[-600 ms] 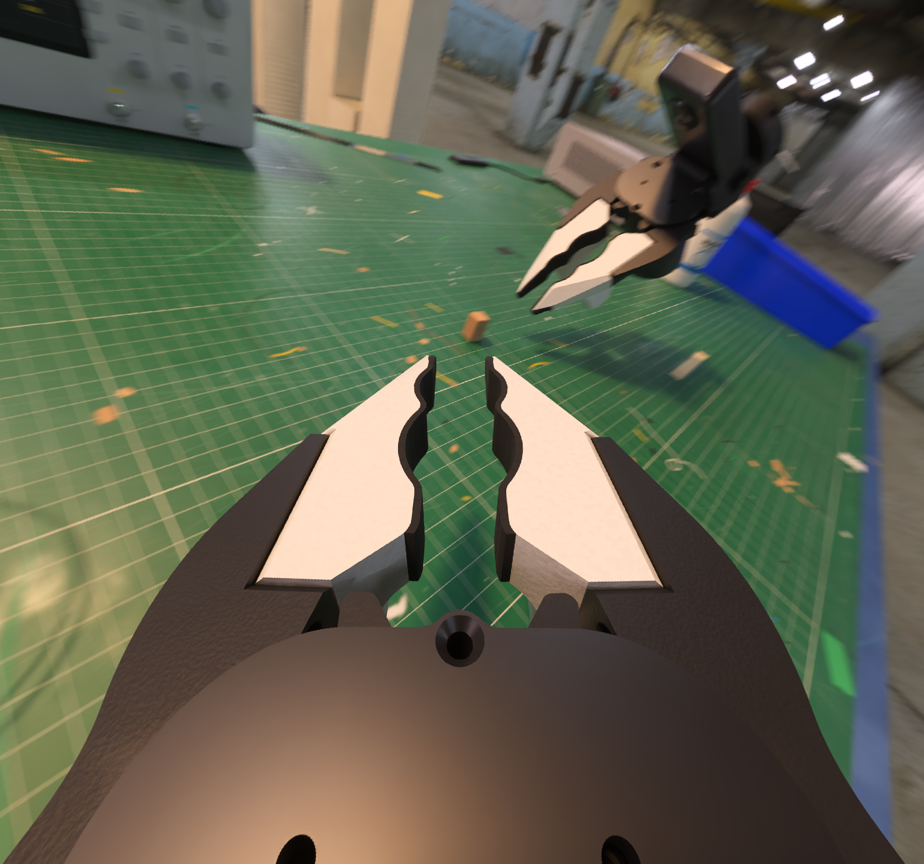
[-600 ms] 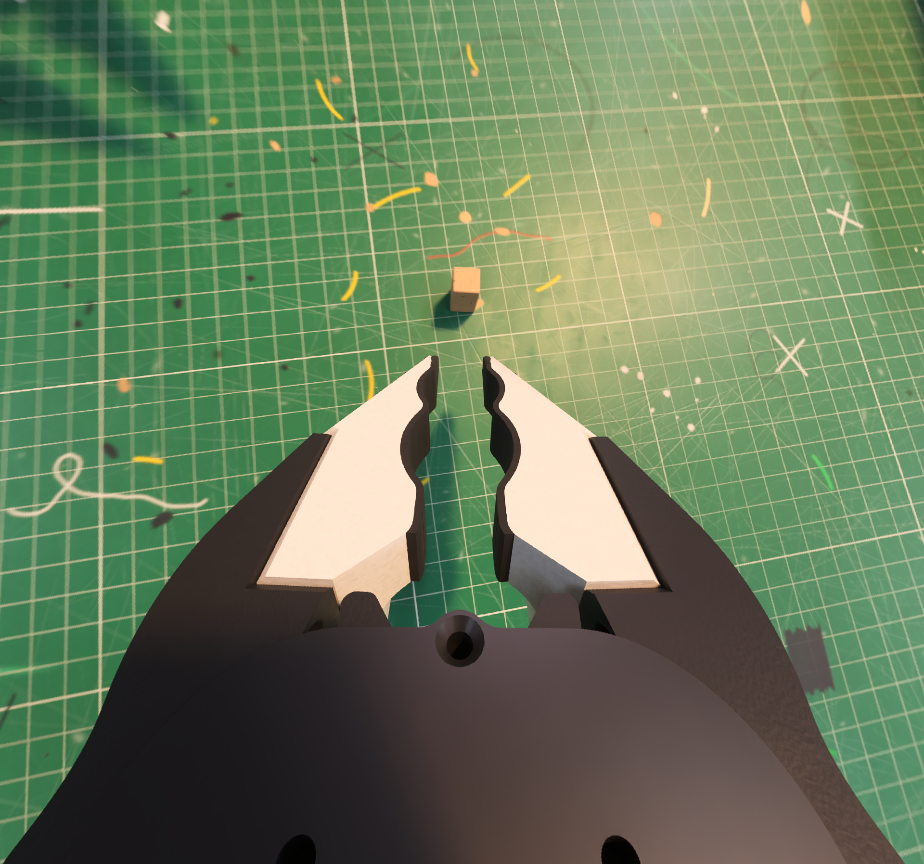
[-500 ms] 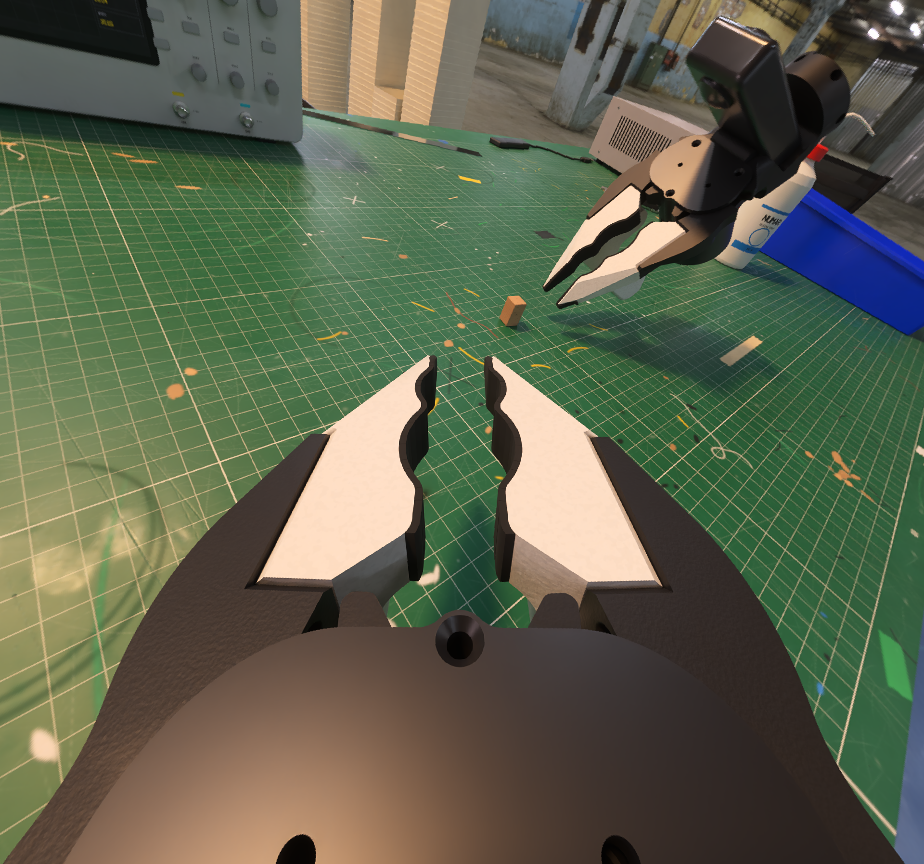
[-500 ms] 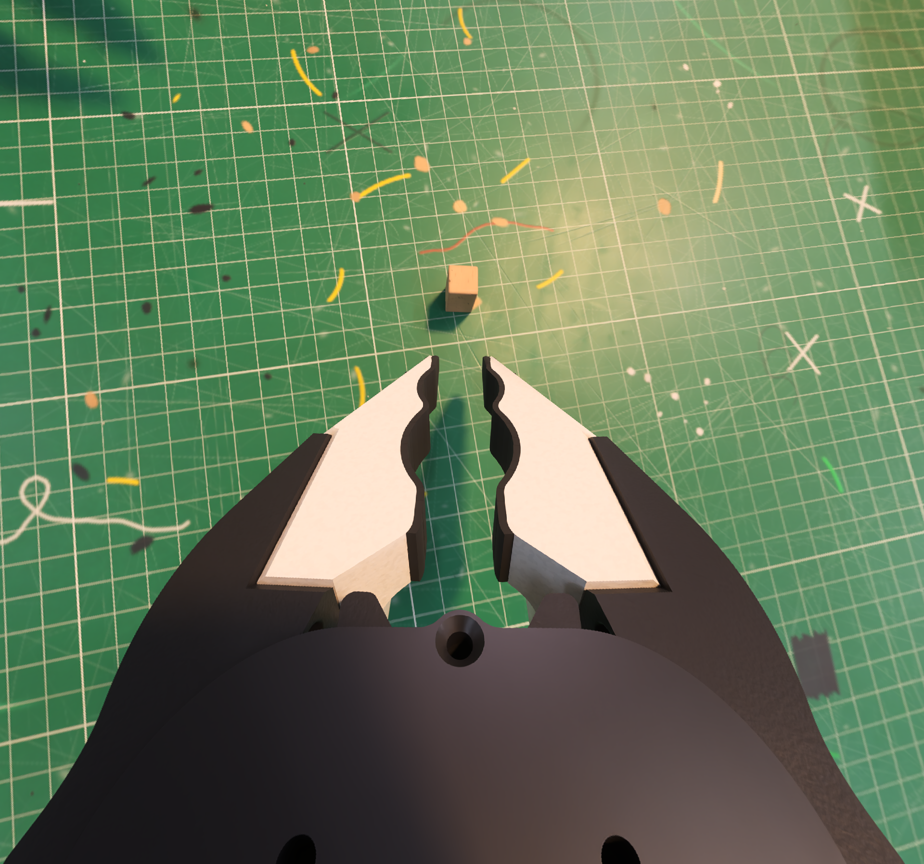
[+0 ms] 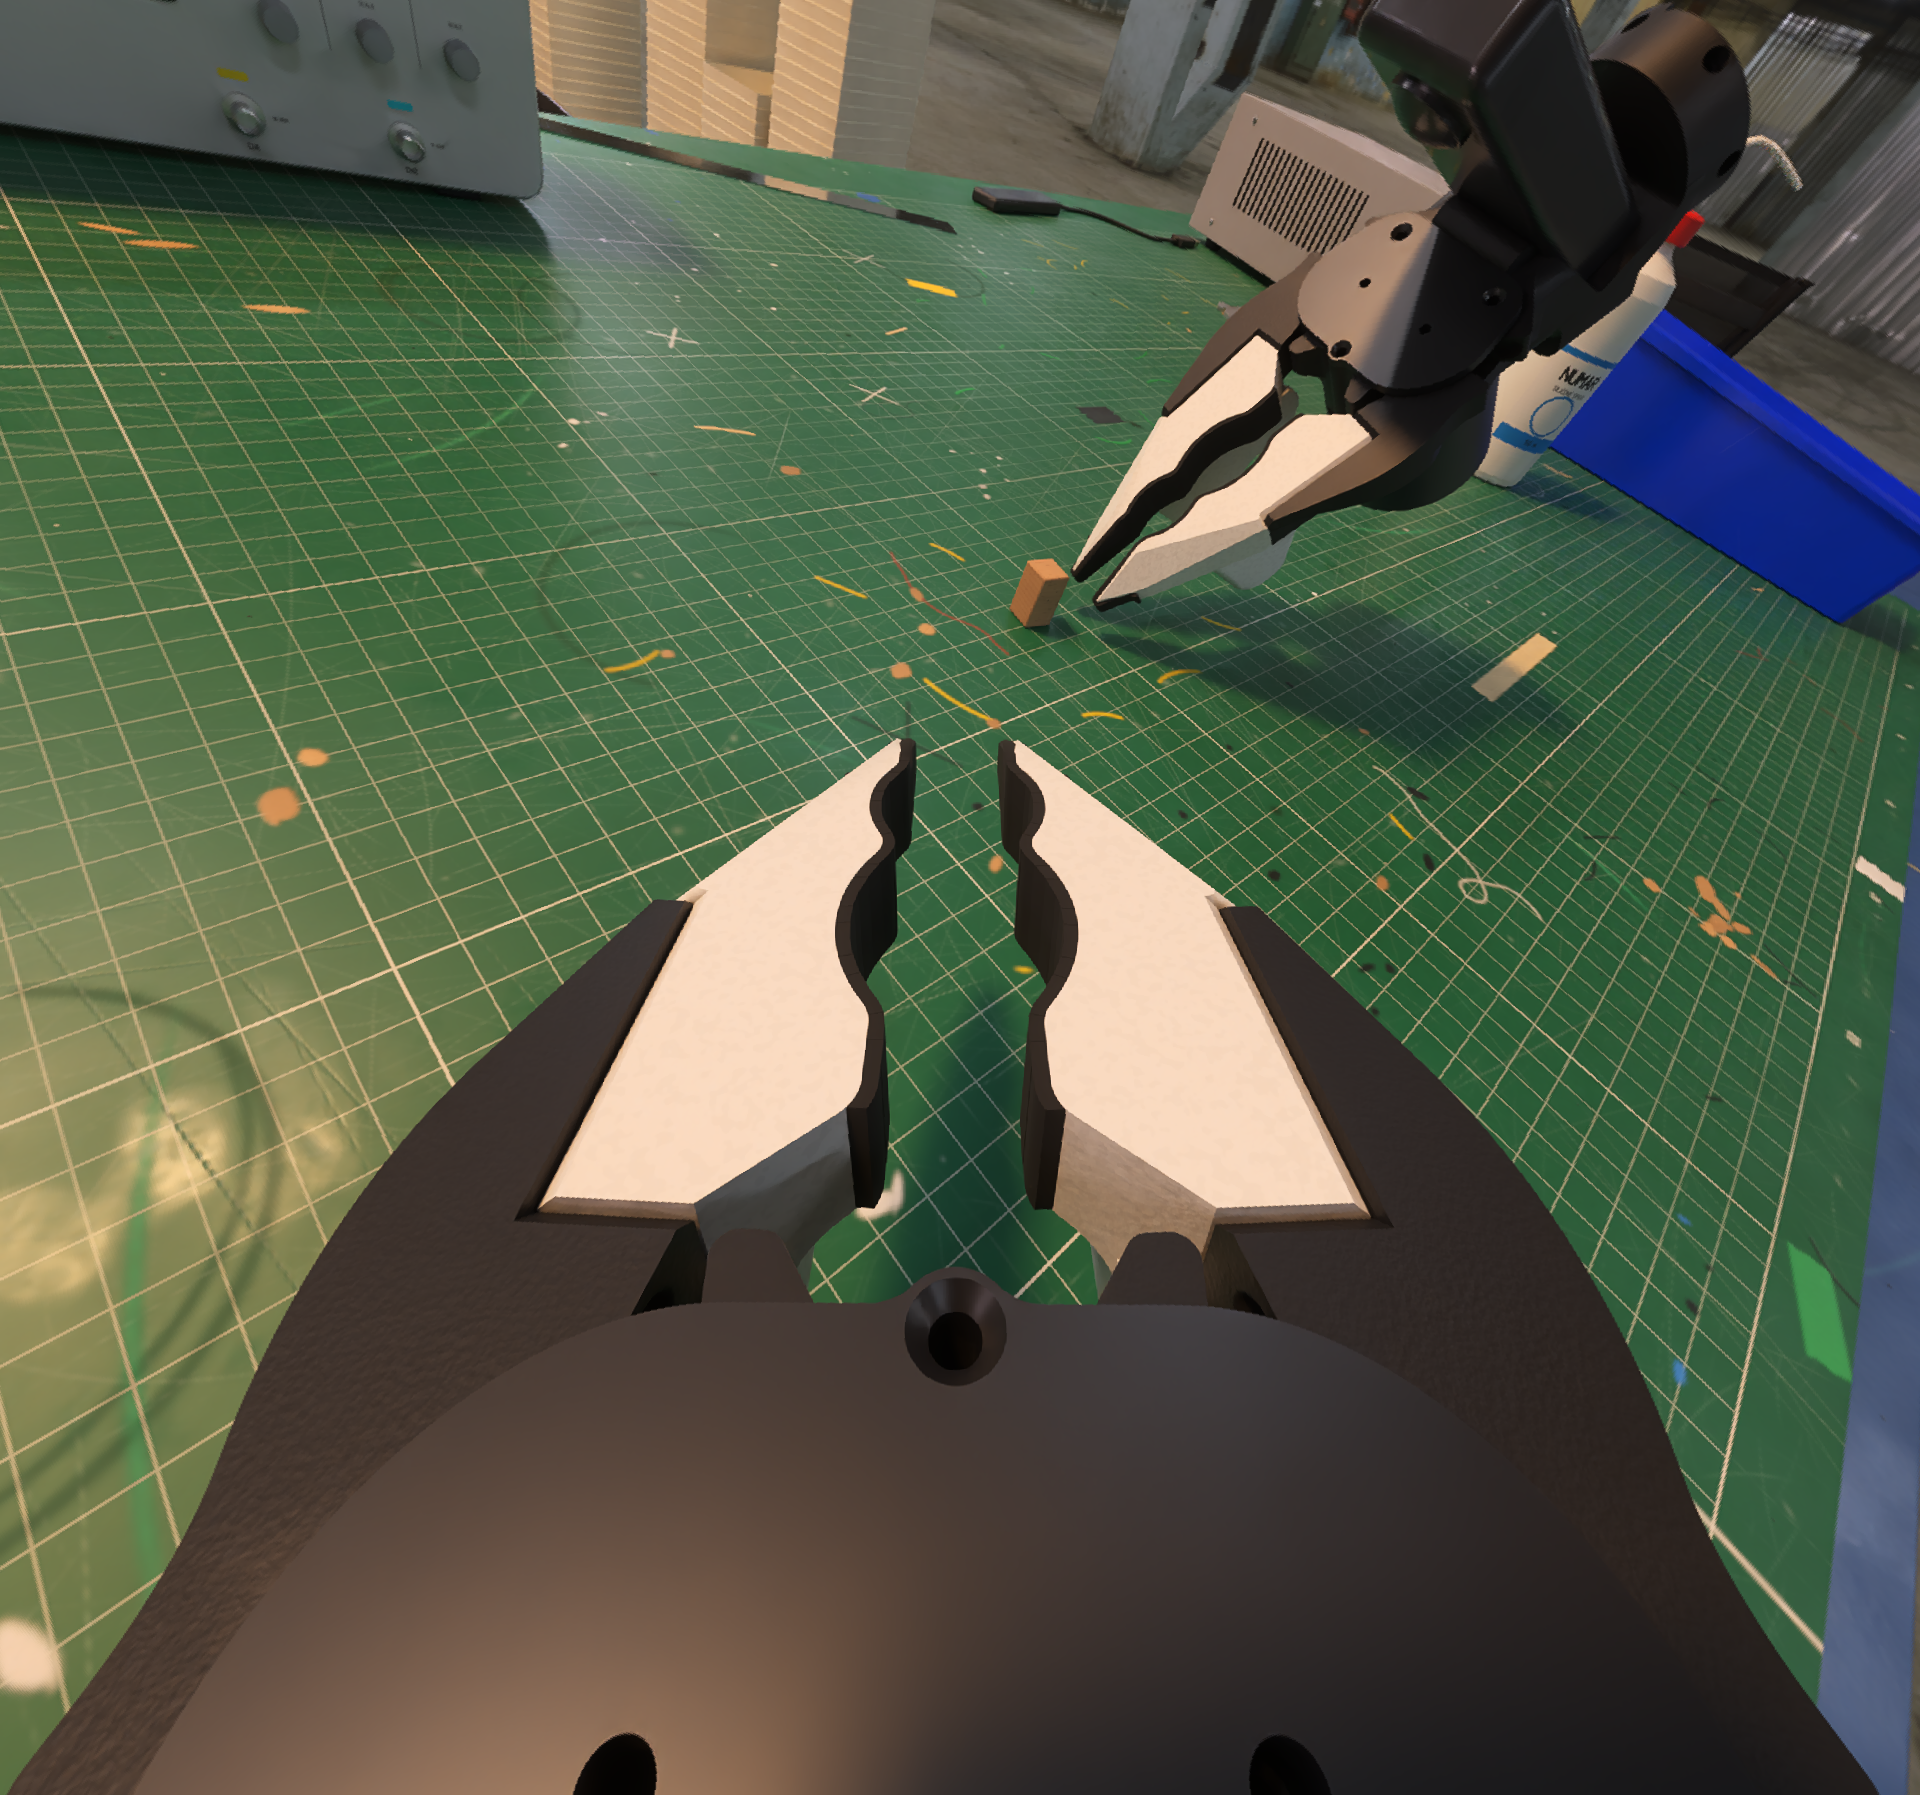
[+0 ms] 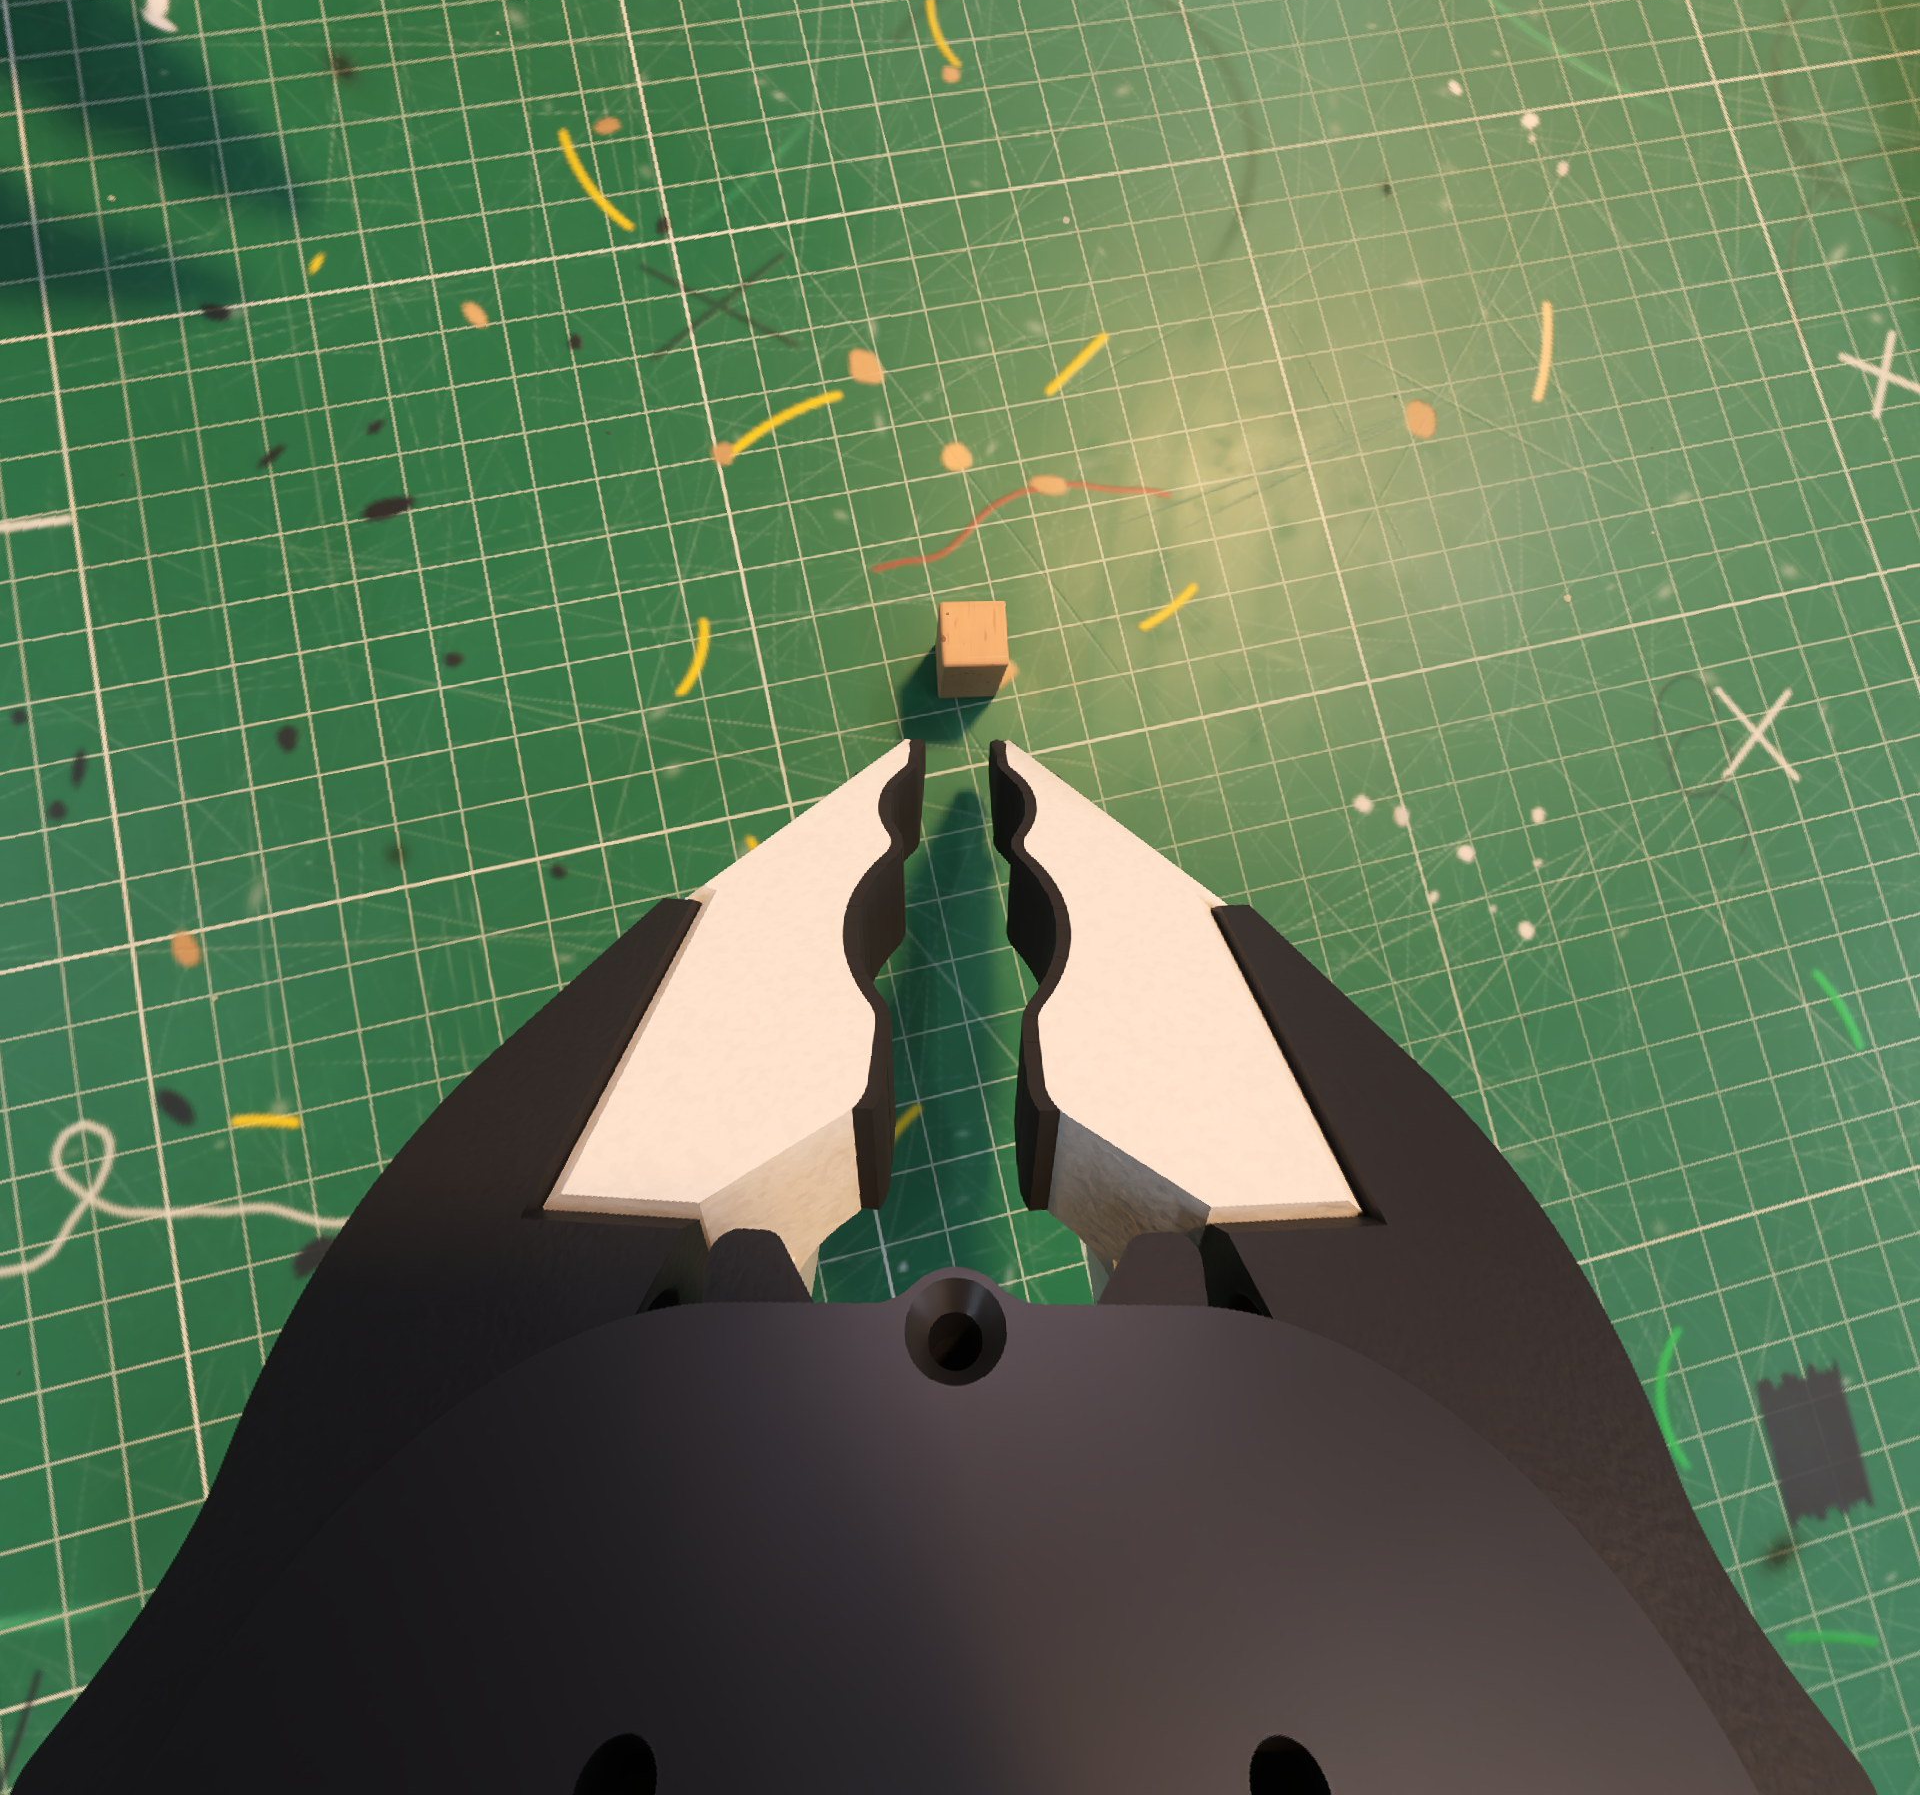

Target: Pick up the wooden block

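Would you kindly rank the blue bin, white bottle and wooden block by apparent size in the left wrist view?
1. blue bin, cropped by the frame
2. white bottle, partly hidden behind the right tongs
3. wooden block

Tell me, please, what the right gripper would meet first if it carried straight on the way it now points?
Most likely the wooden block: it sits just beyond the right gripper, nearly centred between its open jaws. The fingertips look close above the green mat, so they might touch that first.
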### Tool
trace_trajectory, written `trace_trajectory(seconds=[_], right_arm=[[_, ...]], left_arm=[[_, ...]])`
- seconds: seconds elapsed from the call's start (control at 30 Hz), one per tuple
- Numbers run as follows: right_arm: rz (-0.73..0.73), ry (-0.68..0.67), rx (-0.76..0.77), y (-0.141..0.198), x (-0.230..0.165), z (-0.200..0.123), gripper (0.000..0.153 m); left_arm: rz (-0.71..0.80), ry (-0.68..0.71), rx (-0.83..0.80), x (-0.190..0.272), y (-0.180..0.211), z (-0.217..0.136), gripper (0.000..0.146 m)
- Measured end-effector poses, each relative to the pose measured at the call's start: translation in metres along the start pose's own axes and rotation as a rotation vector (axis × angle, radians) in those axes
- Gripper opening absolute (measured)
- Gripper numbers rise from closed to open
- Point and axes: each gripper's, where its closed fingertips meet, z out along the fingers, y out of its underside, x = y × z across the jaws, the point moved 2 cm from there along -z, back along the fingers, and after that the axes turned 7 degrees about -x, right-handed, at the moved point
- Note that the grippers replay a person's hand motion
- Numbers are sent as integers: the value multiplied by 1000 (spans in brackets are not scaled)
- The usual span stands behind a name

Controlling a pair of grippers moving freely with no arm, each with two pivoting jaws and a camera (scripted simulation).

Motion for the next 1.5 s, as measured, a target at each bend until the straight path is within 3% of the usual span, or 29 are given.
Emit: trace_trajectory(seconds=[0.3, 0.57, 0.77, 1.07, 1.3, 1.4, 1.5], right_arm=[[-31, 30, -33, 1, 1, 4, 7], [3, 4, 60, -6, 6, -10, 13], [-90, 64, -11, -17, 2, 5, 18], [-95, 28, -65, -18, 3, 16, 13], [-146, 130, 3, -2, 14, -13, 12], [-160, 103, 87, 7, 11, -28, 12], [-145, 63, 42, 22, 10, -29, 12]], left_arm=[[3, 5, 3, 1, 0, 0, 14], [1, 11, -10, 1, 1, 1, 14], [11, 13, -22, 2, 2, 4, 13], [-13, 76, -20, 4, 1, 4, 12], [-23, 103, -17, 7, 0, 6, 11], [8, 128, -12, 17, -3, 11, 11], [11, 195, -25, 33, -7, 22, 10]])
